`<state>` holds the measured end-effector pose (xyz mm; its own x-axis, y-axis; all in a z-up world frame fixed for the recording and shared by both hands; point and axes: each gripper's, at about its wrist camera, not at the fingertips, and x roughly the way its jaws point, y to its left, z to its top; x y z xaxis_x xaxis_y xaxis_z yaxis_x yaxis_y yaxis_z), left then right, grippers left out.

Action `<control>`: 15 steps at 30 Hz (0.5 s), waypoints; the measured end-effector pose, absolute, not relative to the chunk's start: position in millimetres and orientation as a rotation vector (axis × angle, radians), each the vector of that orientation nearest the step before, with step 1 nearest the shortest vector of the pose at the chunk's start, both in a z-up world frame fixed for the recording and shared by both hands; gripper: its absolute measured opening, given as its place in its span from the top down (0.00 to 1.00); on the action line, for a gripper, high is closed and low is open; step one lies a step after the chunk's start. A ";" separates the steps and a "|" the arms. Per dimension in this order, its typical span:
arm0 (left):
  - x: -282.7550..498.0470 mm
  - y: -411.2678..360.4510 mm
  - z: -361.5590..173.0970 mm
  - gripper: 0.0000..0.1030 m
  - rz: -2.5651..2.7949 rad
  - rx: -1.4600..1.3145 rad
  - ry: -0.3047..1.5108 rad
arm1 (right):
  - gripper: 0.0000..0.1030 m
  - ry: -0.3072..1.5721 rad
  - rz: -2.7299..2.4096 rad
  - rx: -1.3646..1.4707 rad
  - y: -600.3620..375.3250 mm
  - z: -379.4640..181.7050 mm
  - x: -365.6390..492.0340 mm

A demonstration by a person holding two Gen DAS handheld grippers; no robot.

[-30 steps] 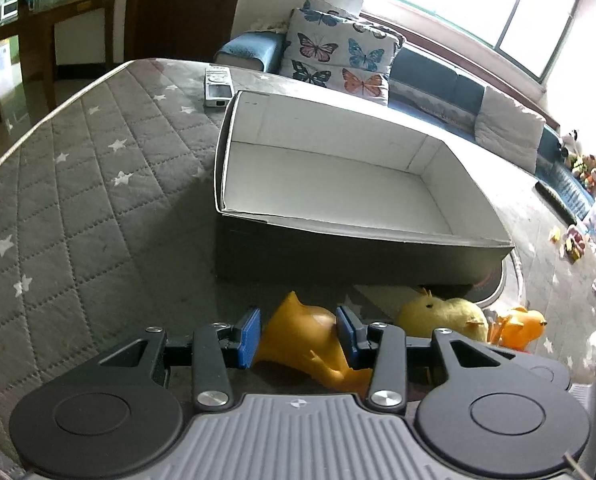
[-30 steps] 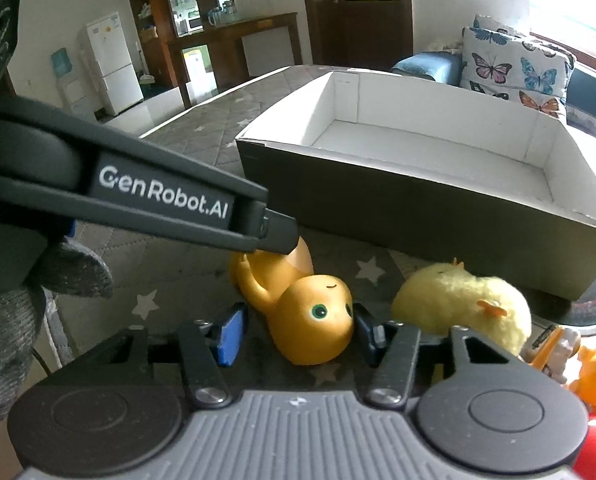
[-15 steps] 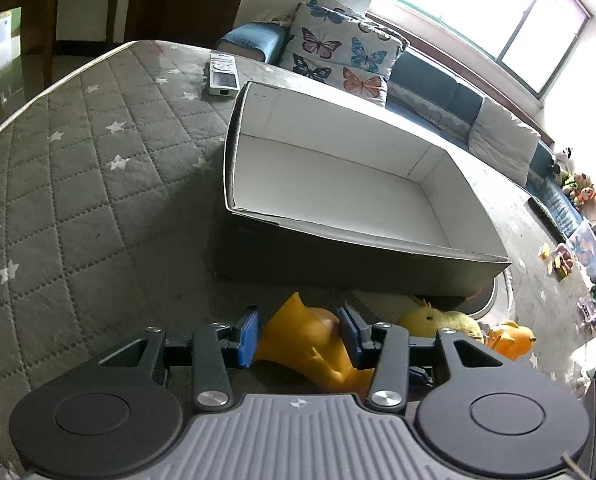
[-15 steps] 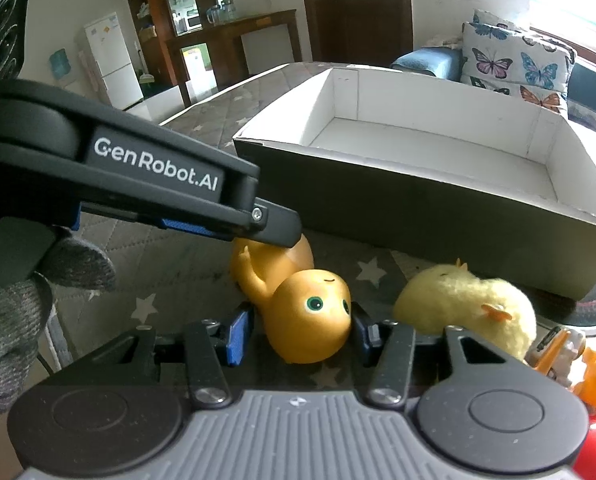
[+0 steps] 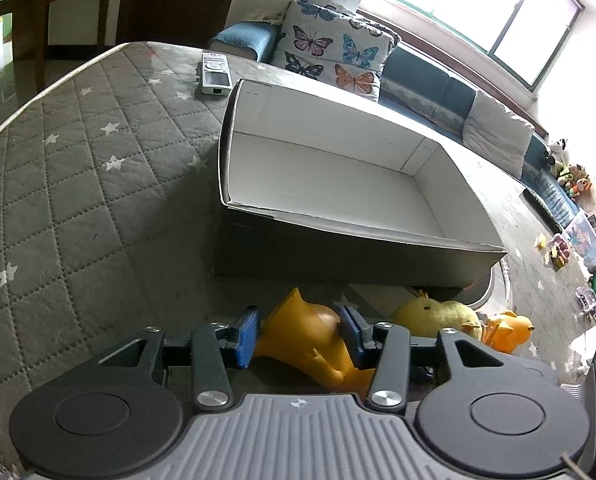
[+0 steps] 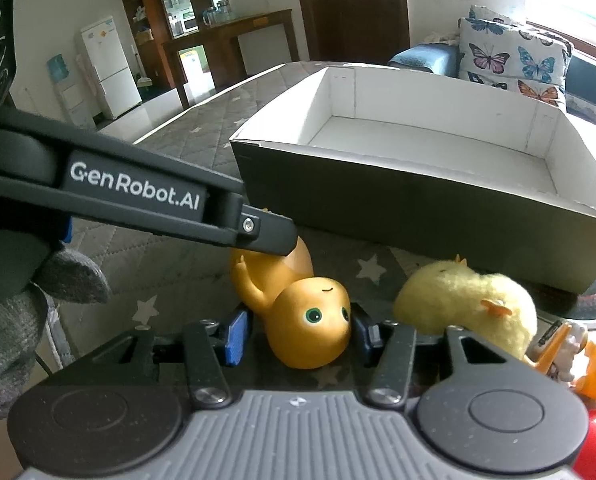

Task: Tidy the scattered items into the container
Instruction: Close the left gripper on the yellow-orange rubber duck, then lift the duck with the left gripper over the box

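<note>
A grey quilted mattress [image 5: 97,184] patterned with small white stars fills the foreground. Behind it runs a dark blue sofa [image 5: 438,80] along the wall, carrying two butterfly-print cushions [image 5: 334,56] and a pale plain cushion [image 5: 498,132]. Above the sofa a wide window [image 5: 498,12] lets in strong daylight that washes out the view outside. The walls are white. A dark wooden door [image 6: 362,4] with a bright glass pane stands at the far side. Next to it a dark wooden counter [image 6: 233,40] fronts a tall cabinet [image 6: 169,12] with glass shelves. A white refrigerator [image 6: 105,64] stands against the left wall, on a glossy pale floor [image 6: 157,100].
</note>
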<state>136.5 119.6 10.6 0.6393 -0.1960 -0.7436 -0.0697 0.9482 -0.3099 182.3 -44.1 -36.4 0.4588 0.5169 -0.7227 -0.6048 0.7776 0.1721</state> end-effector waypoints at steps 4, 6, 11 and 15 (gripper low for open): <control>135.2 122.3 9.1 0.52 -0.081 -0.343 0.875 | 0.52 0.851 0.692 -0.115 -44.8 -37.0 182.0; 135.0 121.8 9.4 0.52 -0.078 -0.342 0.875 | 0.53 0.849 0.689 -0.119 -44.3 -36.7 181.5; 133.5 119.9 10.1 0.53 -0.077 -0.340 0.871 | 0.53 0.847 0.685 -0.103 -46.1 -35.0 179.7; 130.4 122.2 11.9 0.53 -0.086 -0.362 0.868 | 0.53 0.837 0.688 -0.097 -48.6 -31.2 176.4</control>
<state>130.4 122.2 11.9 0.6468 -0.2197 -0.7303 -0.0722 0.9357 -0.3454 176.4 -48.6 -31.2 0.4685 0.5234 -0.7117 -0.5969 0.7814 0.1817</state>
